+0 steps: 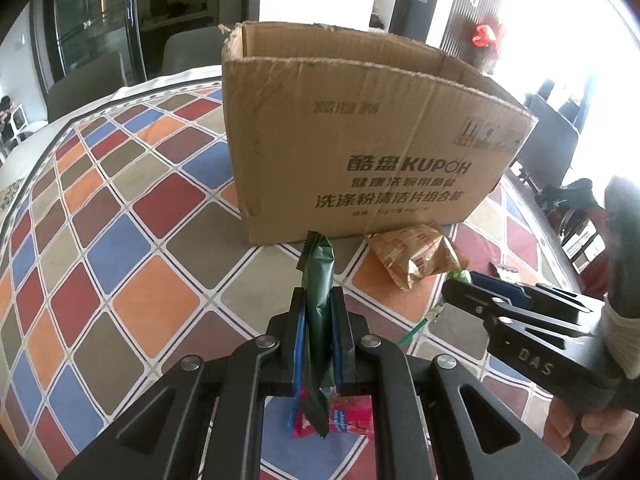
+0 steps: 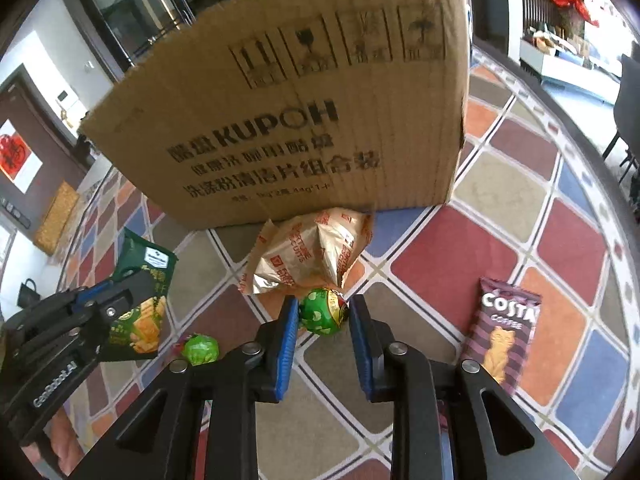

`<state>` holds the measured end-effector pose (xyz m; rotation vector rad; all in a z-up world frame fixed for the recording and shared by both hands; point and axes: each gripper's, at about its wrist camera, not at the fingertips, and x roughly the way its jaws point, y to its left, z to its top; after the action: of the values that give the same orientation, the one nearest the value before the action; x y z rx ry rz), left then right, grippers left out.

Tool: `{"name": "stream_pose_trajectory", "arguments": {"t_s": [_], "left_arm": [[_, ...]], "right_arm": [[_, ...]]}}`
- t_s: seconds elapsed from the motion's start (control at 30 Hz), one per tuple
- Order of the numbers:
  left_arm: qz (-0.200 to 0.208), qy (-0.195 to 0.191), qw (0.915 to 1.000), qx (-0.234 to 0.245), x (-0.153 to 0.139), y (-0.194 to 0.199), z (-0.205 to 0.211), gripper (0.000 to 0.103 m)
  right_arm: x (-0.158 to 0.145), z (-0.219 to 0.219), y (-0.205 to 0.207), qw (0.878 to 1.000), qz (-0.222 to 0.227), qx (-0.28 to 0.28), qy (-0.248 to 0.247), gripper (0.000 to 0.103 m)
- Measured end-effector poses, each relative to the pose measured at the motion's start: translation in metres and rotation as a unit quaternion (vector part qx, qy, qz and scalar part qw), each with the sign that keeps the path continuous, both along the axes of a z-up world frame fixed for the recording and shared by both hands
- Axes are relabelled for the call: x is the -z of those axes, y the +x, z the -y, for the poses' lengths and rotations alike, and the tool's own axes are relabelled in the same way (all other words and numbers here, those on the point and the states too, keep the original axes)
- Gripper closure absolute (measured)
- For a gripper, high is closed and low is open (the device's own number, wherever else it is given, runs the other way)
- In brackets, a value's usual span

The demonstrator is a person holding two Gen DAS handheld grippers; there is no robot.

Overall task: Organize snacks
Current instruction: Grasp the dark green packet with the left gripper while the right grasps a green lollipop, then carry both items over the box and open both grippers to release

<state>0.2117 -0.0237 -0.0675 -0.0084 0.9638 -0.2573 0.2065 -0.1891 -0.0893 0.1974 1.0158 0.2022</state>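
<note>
My left gripper (image 1: pixel 318 316) is pinching a dark green snack packet (image 1: pixel 318 304) between its blue pads; the packet stands on edge with its long axis running straight away from me, its serrated end pointing up toward the box. Below that gripper, flat on the tablecloth (image 1: pixel 132 248), lies a red candy wrapper (image 1: pixel 352 420), partly hidden by the green packet's near end.

My right gripper (image 2: pixel 323 312) is spread, its blue pads standing on either side of a round green foil candy (image 2: pixel 323 312); the left pad looks to be touching it, the right one just beside it, and I cannot tell whether either presses. A second green candy (image 2: pixel 200 350) sits on the cloth just to the left, near the other gripper. To the right, well apart, a Costa coffee sachet (image 2: pixel 504 332) lies flat, its long axis pointing away from me and leaning slightly left.

Just beyond the round candy lies a crumpled gold biscuit bag (image 2: pixel 312 252), its far edge touching the foot of the cardboard box (image 1: pixel 360 140). The box stands upright with its top open, its printed long side facing me
</note>
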Motion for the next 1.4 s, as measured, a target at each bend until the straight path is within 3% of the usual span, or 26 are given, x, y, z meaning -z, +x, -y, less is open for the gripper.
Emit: {"name": "stream_pose_trajectory", "arguments": {"t_s": [0.6, 1.03, 1.4], "left_arm": [[0.084, -0.019, 0.9963, 0.005, -0.075, -0.016, 0.002, 0.091], [0.146, -0.026, 0.9890, 0.001, -0.127, 0.005, 0.005, 0.091], [0.168, -0.027, 0.9854, 0.004, -0.149, 0.032, 0.008, 0.091]], "right_arm": [[-0.087, -0.003, -0.018, 0.993, 0.117, -0.012, -0.001, 0.076], [-0.143, 0.004, -0.001, 0.982, 0.186, -0.007, 0.004, 0.076], [-0.169, 0.009, 0.019, 0.977, 0.213, -0.002, 0.005, 0.076]]}}
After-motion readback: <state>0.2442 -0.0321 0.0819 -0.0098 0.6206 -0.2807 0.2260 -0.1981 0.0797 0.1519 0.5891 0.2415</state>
